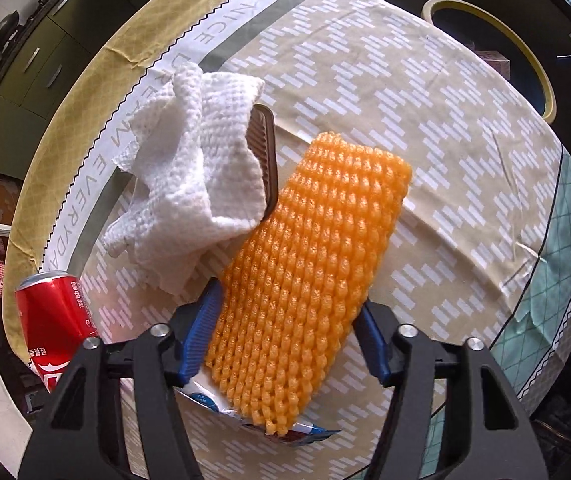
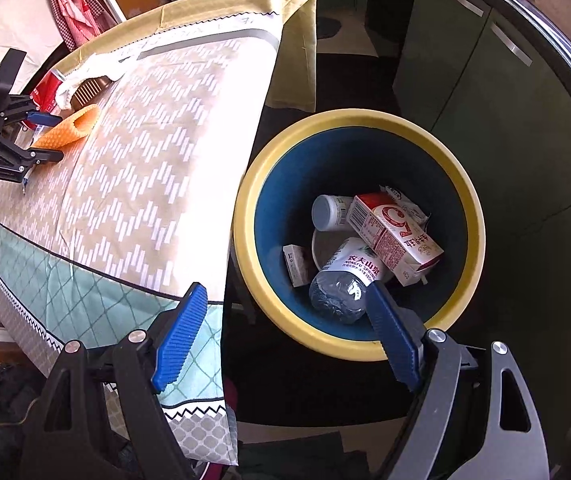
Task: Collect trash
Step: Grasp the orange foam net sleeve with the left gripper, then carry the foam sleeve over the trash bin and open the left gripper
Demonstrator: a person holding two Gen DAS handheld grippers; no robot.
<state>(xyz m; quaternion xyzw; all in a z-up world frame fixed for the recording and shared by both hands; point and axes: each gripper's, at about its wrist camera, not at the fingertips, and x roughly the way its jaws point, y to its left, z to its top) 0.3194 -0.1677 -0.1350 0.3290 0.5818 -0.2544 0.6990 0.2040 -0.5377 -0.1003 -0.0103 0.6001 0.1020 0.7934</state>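
Sitting on patterned cloth over counter (image 1: pixel 425 128): orange foam net (image 1: pixel 309 256), between left gripper (image 1: pixel 285 340) fingers, contact unclear. Hovering with fingers spread, empty, right gripper (image 2: pixel 285 336); bin (image 2: pixel 359 120) just ahead, receiving trash.

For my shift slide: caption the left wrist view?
Left gripper straddling orange foam net sleeve on patterned tablecloth.
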